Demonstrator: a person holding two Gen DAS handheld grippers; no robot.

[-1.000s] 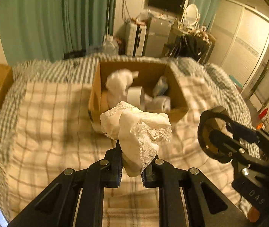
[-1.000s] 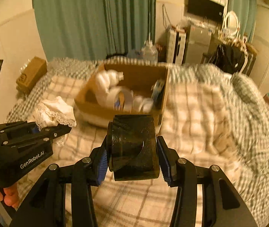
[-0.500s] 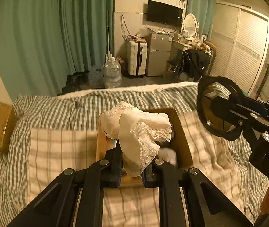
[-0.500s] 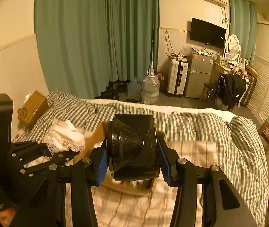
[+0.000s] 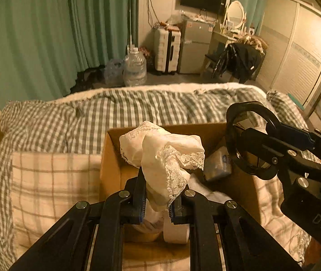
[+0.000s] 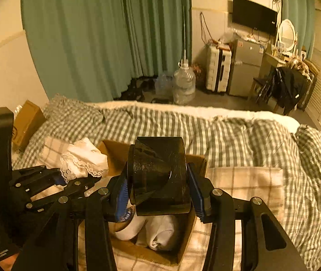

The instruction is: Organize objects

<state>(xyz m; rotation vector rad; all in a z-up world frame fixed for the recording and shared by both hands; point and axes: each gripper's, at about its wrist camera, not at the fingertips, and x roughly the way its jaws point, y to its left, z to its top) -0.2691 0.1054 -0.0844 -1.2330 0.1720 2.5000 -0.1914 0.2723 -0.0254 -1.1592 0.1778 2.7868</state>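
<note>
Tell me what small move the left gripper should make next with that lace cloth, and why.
Probably lower it a little and open. The left gripper is shut on the lace cloth, which hangs right above the open cardboard box where a tape roll already lies, so a release should drop it inside.

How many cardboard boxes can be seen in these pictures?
2. One open cardboard box lies on the bed under both grippers; a closed box sits at the bed's left edge. Others may be hidden.
</note>
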